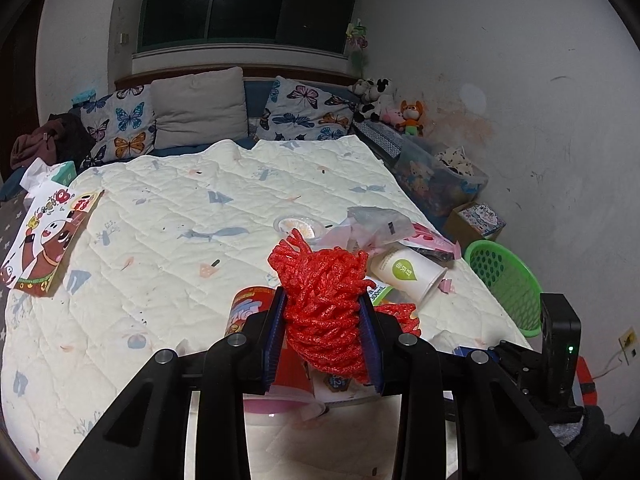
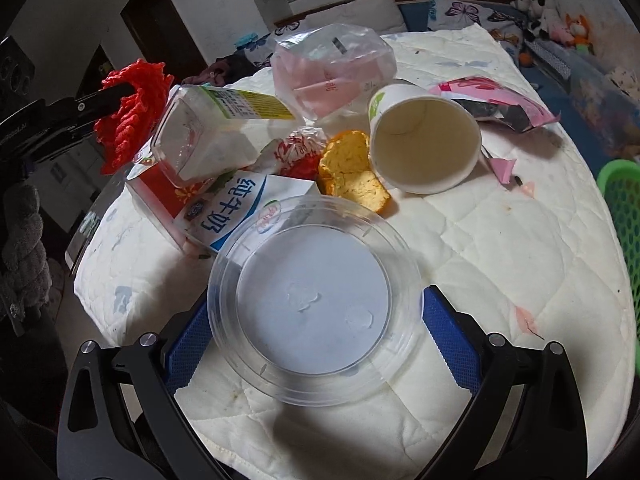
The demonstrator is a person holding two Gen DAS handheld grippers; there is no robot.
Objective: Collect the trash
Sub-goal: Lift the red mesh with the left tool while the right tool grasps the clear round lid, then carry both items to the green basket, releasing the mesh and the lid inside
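Between the blue pads of the right gripper (image 2: pixel 316 328) sits a clear plastic lid (image 2: pixel 316 300), lying flat on the quilted bed cover (image 2: pixel 500 240). Its jaws stand wide, one pad on each side of the lid's rim; whether the pads already press on it I cannot tell, since the rim hides the contact. The lid is round, so no axis matters here: it lies dead centre ahead of the fingers, and a simple close should take it.

Just beyond the lid lies the rest of the litter: a milk carton (image 2: pixel 232 208), orange peel (image 2: pixel 352 168), a tipped paper cup (image 2: pixel 424 140) with its mouth toward the camera, a clear bottle (image 2: pixel 208 132) on its side, and a plastic bag (image 2: pixel 332 68) behind.

Off to the left, the left gripper (image 1: pixel 322 316) is closed partway on a bundle of red foam netting (image 1: pixel 320 292), lifted above the cover.

At the bed's right edge stands the green basket (image 1: pixel 504 280), nearer the right hand's side, probably where both pieces belong.
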